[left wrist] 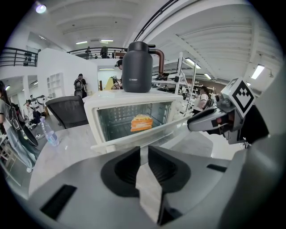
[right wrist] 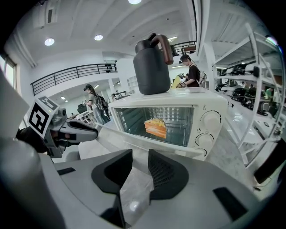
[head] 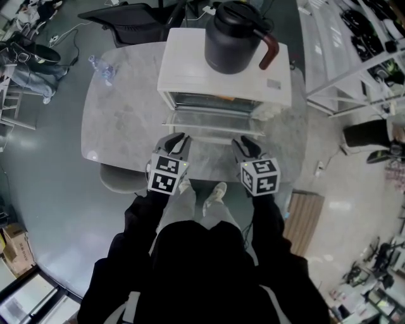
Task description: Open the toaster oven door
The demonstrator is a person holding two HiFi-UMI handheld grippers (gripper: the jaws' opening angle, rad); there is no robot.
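Note:
A white toaster oven (head: pixel 183 63) stands on the marble table (head: pixel 120 114), its glass door (head: pixel 215 120) folded down flat toward me. Inside, on the rack, lies an orange toasted sandwich (left wrist: pixel 141 122), also the sandwich (right wrist: pixel 155 127). A dark kettle (head: pixel 234 38) sits on the oven's top. My left gripper (head: pixel 177 140) hovers just in front of the door's left end, and my right gripper (head: pixel 247 144) just in front of its right end. The left gripper (left wrist: pixel 144 152) shows a narrow gap with nothing in it. The right gripper (right wrist: pixel 140 156) stands open and empty.
A plastic water bottle (head: pixel 101 66) lies at the table's far left. A dark office chair (head: pixel 136 19) stands behind the table and a grey stool (head: pixel 117 177) at its near left. White shelving (head: pixel 354 57) runs along the right. People stand in the background.

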